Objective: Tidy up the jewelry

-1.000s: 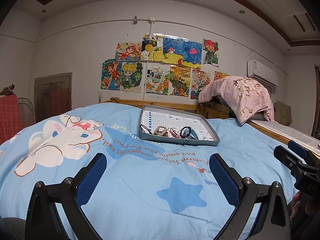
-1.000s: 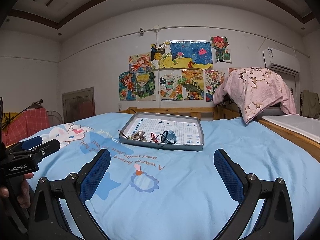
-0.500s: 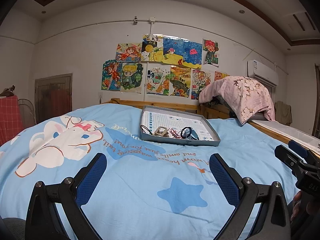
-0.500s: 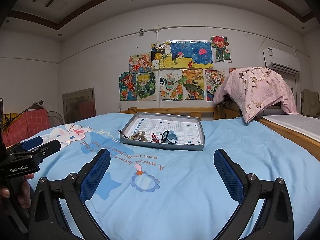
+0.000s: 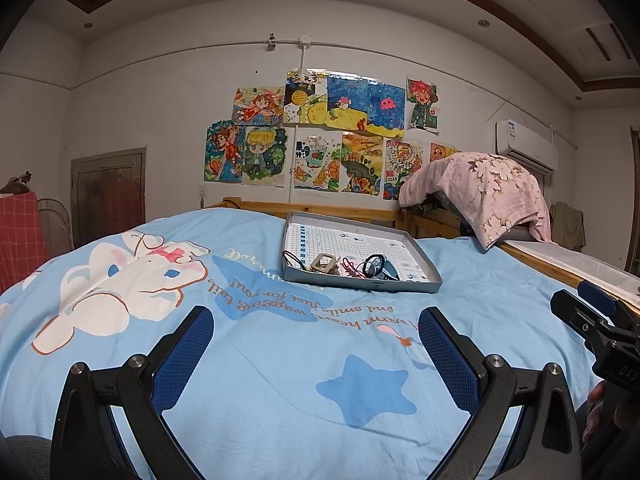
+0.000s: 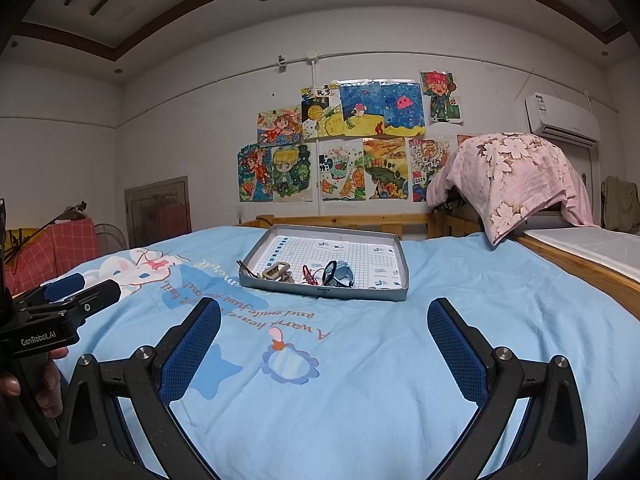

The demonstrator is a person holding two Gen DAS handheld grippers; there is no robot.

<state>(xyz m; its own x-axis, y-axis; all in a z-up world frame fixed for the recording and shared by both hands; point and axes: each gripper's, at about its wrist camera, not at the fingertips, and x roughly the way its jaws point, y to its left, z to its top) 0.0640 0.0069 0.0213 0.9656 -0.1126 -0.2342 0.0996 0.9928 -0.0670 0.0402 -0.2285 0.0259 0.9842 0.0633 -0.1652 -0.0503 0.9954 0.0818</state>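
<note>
A shallow grey tray (image 5: 416, 250) with a grid-paper lining sits on the blue bedspread, also in the right wrist view (image 6: 401, 264). Along its near edge lie jewelry pieces: a tan square buckle-like piece (image 5: 323, 262) (image 6: 276, 271), a red string piece (image 5: 350, 268) (image 6: 307, 274), and a black ring on a bluish piece (image 5: 375, 264) (image 6: 338, 272). My left gripper (image 5: 316, 344) is open and empty, well short of the tray. My right gripper (image 6: 324, 338) is open and empty, also short of the tray.
The bed (image 5: 260, 360) has a light blue cartoon-print cover. A wooden headboard (image 6: 360, 220) stands behind the tray. A pink floral cloth (image 6: 516, 172) covers a pile at the right. A wooden side rail (image 6: 580, 268) runs along the right edge.
</note>
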